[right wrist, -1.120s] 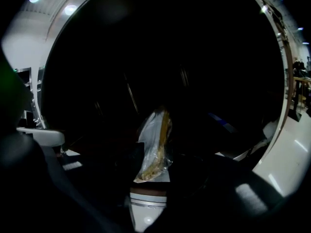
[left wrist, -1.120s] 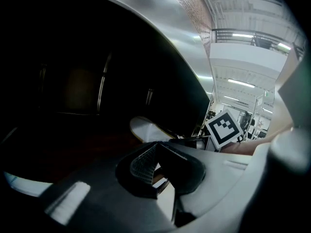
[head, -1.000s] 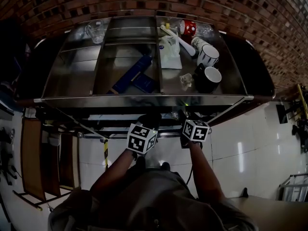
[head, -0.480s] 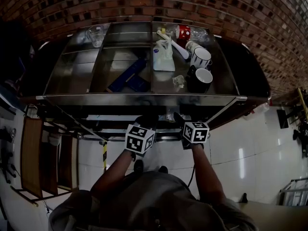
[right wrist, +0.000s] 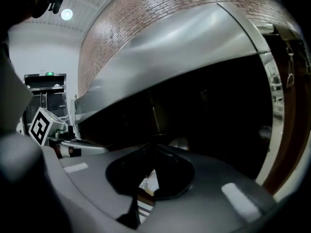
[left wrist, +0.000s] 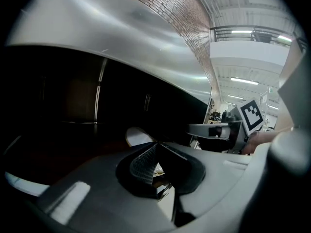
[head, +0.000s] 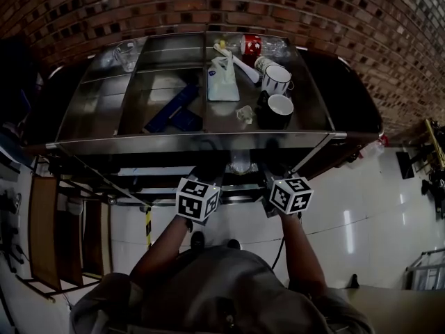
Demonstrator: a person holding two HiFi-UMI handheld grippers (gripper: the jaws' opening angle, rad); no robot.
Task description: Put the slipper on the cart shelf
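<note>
Though view dim, left claw (left wrist: 157, 144) and right claw (right wrist: 153, 145) pressed together, seemingly empty.

Mugs (head: 277, 81) crowd right compartment (head: 229, 115), left compartment (head: 90, 113) seemingly free

A large workshop-like hall: a brick wall (head: 278, 5) on the far side, glossy white floor tiles (head: 361, 207) near, strip lights (left wrist: 245, 80) overhead.

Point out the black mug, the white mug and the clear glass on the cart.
black mug (head: 280, 105), head view, its mouth.
white mug (head: 276, 79), head view, its mouth.
clear glass (head: 127, 56), head view, its body.
</note>
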